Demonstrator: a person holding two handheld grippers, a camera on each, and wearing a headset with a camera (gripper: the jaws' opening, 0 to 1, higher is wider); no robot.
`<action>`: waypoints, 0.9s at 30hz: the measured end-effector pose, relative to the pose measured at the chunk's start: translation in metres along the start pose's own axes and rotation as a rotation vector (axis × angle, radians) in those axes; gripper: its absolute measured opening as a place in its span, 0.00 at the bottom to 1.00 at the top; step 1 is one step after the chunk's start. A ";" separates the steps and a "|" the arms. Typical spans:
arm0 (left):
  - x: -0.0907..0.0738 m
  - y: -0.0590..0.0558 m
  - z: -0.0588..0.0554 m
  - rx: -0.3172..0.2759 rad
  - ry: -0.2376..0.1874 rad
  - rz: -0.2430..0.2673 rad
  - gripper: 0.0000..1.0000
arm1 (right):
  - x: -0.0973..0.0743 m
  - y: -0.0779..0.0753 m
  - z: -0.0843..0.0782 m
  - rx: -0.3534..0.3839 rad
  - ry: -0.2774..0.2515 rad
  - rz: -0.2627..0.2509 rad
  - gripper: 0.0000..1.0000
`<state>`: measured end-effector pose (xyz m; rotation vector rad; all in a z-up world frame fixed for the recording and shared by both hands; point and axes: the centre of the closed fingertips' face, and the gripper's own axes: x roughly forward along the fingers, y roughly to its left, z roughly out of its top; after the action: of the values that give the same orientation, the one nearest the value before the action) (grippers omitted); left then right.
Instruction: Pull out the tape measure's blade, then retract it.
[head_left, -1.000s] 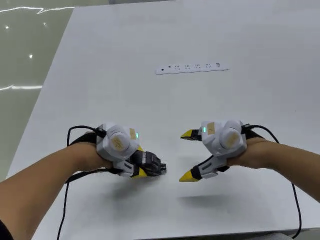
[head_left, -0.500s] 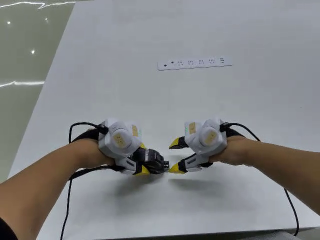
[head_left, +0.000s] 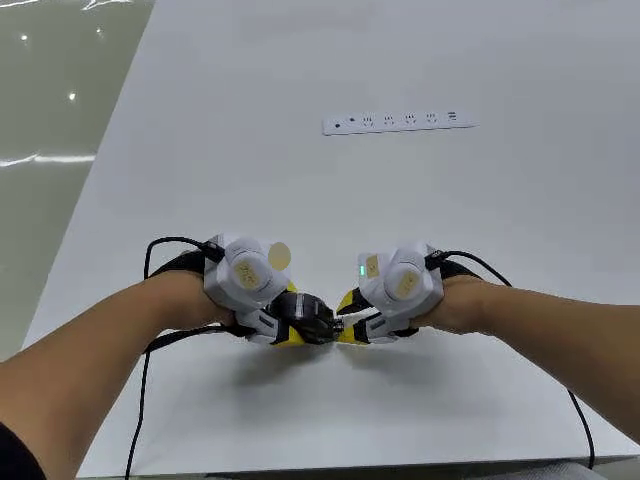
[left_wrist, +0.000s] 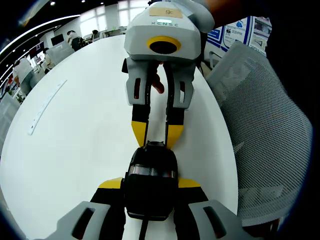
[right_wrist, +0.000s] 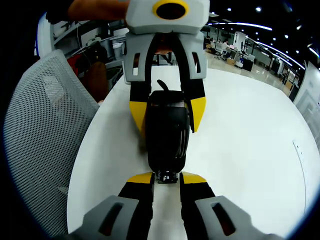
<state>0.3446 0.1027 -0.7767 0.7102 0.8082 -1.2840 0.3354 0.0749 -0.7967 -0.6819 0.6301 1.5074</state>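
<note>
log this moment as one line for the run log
left tongs: shut on tape measure | right tongs: tips flanking blade hook, grip unclear | blade: not out yet | power strip: far across table

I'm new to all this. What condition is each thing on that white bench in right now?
Black tape measure: blade not yet pulled out, body clamped.
Left gripper: jaws shut on the tape measure.
Right gripper: jaws nearly closed around the blade tip; grip unclear.
White power strip: lying flat, nothing plugged in.
</note>
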 end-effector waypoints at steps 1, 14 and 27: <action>0.000 0.000 0.000 -0.001 0.000 0.000 0.33 | 0.002 0.002 0.001 -0.002 0.001 0.003 0.16; 0.000 -0.001 0.000 -0.006 0.004 -0.003 0.33 | 0.002 -0.002 -0.005 0.014 0.026 -0.025 0.09; 0.000 -0.001 0.000 -0.004 0.007 -0.003 0.33 | 0.002 -0.001 -0.006 0.011 0.028 -0.024 0.10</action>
<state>0.3439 0.1033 -0.7766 0.7110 0.8171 -1.2831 0.3370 0.0720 -0.8019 -0.7010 0.6492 1.4727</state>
